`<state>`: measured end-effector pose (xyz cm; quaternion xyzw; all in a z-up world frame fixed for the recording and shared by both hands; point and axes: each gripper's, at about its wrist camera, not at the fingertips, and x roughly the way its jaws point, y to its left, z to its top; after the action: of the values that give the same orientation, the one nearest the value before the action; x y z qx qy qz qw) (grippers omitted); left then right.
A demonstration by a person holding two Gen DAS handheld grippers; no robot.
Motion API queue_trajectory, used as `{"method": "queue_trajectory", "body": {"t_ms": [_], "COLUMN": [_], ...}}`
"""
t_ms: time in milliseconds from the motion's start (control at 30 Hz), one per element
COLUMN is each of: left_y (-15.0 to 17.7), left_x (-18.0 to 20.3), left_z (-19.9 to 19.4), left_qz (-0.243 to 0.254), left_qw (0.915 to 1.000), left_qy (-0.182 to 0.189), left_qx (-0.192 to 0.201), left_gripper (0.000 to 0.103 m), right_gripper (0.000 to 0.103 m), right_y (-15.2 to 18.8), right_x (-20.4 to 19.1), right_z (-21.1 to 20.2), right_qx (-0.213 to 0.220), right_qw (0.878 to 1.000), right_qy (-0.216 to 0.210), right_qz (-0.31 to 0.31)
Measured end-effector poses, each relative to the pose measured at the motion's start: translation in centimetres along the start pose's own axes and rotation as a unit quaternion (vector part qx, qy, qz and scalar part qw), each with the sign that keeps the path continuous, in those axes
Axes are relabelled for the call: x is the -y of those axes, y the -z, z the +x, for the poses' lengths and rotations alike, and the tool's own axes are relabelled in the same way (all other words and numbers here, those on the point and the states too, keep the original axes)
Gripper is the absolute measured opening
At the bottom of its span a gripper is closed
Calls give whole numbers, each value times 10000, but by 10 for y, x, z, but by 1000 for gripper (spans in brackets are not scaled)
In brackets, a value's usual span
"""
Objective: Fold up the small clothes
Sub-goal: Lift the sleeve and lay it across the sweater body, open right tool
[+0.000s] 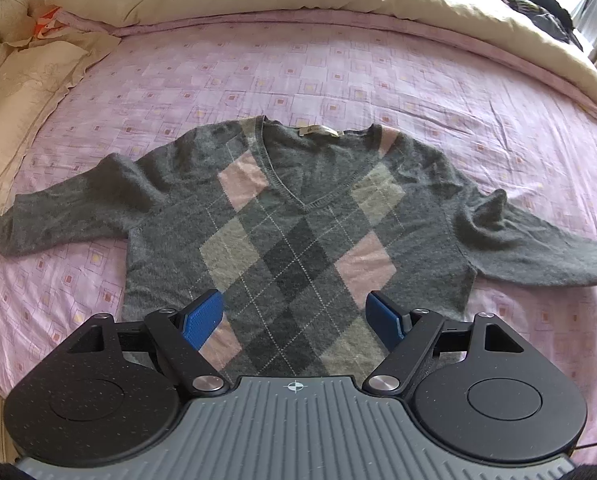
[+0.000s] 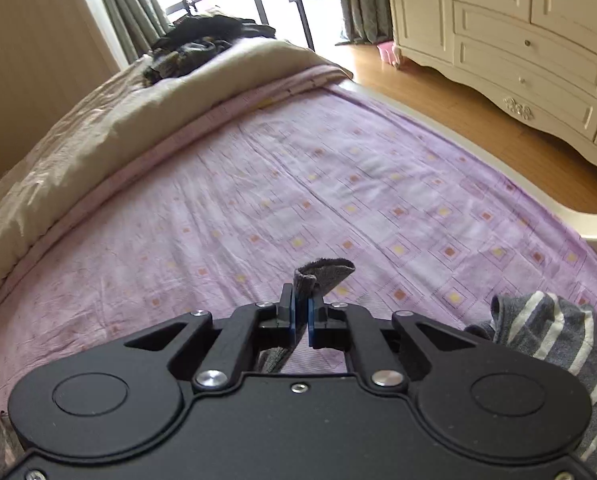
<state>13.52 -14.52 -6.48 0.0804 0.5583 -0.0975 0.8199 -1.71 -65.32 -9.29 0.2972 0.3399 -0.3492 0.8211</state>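
- While the sweater lies flat on the bed, filling the middle of the left view, its sleeves run left to right.
- Left tongs hang wide open and empty over the hem.
- Right tongs pinch grey cloth, probably a sleeve end.

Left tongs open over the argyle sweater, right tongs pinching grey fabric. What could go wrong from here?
1. The right tongs grip only a small tip of grey fabric, so it may slip out when pulled.
2. The sweater has a bunched right sleeve; folding now could trap that wrinkle.
3. The striped garment lies close beside the right tongs and might get dragged along.
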Motion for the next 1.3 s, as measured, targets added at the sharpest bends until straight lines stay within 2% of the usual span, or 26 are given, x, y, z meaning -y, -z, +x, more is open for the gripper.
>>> {"method": "queue_trajectory", "body": {"t_ms": [133, 300, 500, 600, 733, 900, 933, 967, 1033, 1067, 1133, 1300], "left_y": [-3, -9, -19, -22, -26, -29, -30, -30, -32, -34, -37, -44], "left_x": [-29, -75, -135, -162, -195, -224, -228, -231, -235, -235, -234, -219], "left_z": [11, 17, 26, 33, 43, 57, 60, 63, 69, 71, 76, 88], "left_qz": [34, 95, 134, 109, 68, 32, 33, 34, 36, 24, -1, -10], "left_qw": [9996, 9988, 9990, 9993, 9997, 9998, 9997, 9996, 9994, 9992, 9988, 9971], "left_qy": [276, 482, 418, 347, 215, 183, 210, 245, 319, 362, 463, 751], "left_qx": [-52, -15, 65, 46, 1, -96, -111, -120, -162, -175, -169, -138], "left_gripper": [78, 78, 78, 78, 78, 78, 78, 78, 78, 78, 78, 78], "right_gripper": [12, 12, 12, 12, 12, 12, 15, 21, 22, 33, 47, 48], "right_y": [2, 30, 106, 155, 226, 304, 319, 331, 347, 352, 357, 347], "right_x": [-75, -187, -325, -380, -434, -472, -480, -487, -491, -489, -485, -453], "right_z": [-41, -81, -85, -66, -38, -20, -24, -23, -21, -22, -27, -32], "right_qx": [336, 466, 166, -66, -539, -1059, -1093, -1140, -1293, -1336, -1386, -1440], "right_qw": [9976, 9861, 9557, 9400, 9266, 9092, 9040, 8982, 8894, 8862, 8829, 8904], "right_qy": [-351, -1175, -2284, -2573, -2755, -2908, -2941, -2945, -2883, -2874, -2870, -2619], "right_qz": [-503, -1077, -1851, -2241, -2500, -2783, -2904, -3057, -3305, -3379, -3448, -3432]}}
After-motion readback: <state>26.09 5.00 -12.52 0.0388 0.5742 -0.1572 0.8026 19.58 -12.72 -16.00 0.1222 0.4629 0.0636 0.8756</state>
